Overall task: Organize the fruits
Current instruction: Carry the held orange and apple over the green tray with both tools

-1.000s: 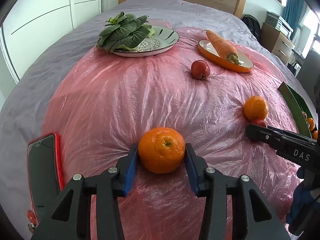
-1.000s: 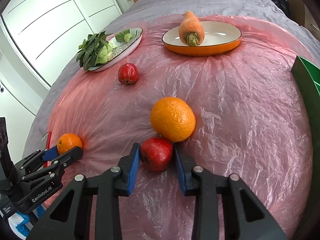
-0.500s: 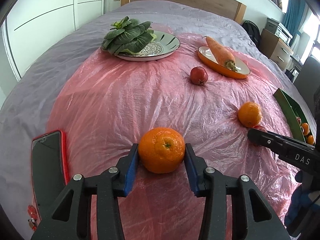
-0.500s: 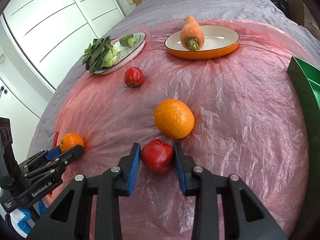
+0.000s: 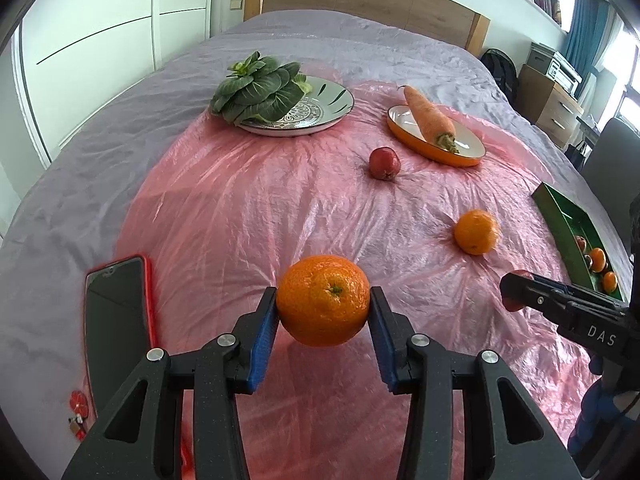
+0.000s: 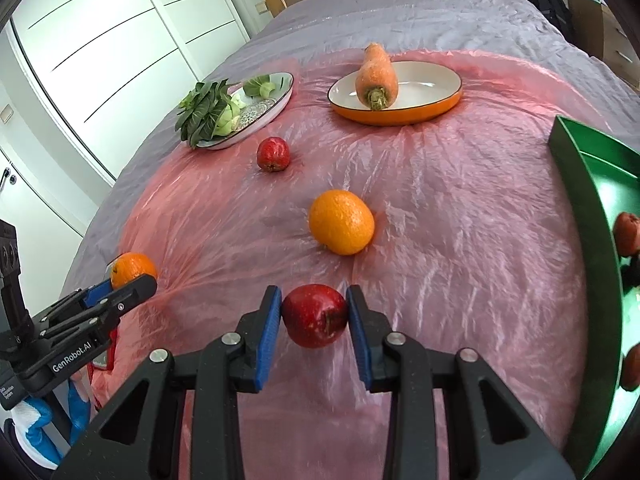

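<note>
My left gripper is shut on an orange and holds it just above the pink plastic sheet. My right gripper is shut on a red apple, also lifted off the sheet. Each gripper shows in the other's view: the right gripper at the right edge, the left gripper at the left with its orange. A second orange and a second red apple lie loose on the sheet. The green tray at the right holds several small fruits.
A patterned plate with leafy greens and an orange dish with a carrot sit at the far side. A phone in a red case lies at the left on the grey bedspread.
Both grippers have risen with their fruit off the sheet. The held apple has drawn away from the loose orange behind it.
</note>
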`<state>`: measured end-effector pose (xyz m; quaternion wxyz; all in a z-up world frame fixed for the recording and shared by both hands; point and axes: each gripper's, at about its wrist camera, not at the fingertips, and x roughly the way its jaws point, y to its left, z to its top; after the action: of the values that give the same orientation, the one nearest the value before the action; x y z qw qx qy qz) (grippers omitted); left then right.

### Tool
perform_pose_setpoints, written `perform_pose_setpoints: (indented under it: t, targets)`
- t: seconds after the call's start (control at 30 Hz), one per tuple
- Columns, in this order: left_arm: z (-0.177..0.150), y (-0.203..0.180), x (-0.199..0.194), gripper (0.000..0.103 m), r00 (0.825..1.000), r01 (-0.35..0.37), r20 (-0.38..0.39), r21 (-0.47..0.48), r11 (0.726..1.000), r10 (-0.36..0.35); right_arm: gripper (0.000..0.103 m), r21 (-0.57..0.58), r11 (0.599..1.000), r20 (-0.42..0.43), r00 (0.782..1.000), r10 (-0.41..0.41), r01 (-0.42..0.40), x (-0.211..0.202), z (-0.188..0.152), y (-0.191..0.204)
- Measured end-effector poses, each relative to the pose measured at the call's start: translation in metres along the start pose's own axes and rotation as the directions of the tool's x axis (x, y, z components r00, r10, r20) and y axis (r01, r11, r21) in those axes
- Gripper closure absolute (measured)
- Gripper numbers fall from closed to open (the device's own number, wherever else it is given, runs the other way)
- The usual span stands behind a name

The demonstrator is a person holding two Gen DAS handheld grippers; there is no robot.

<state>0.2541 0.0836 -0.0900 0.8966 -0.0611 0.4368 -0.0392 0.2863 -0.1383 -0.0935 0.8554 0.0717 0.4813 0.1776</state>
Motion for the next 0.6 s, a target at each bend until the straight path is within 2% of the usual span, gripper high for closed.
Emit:
perform_pose_setpoints:
  t: [0.6]
  targets:
    - [-0.016, -0.019, -0.049, 0.064, 1.000, -0.012, 0.023, 0.033, 0.999, 0.011, 0.058, -0.025, 1.000, 0.008, 1.000, -0.006, 0.006, -0.052, -0.029, 0.010]
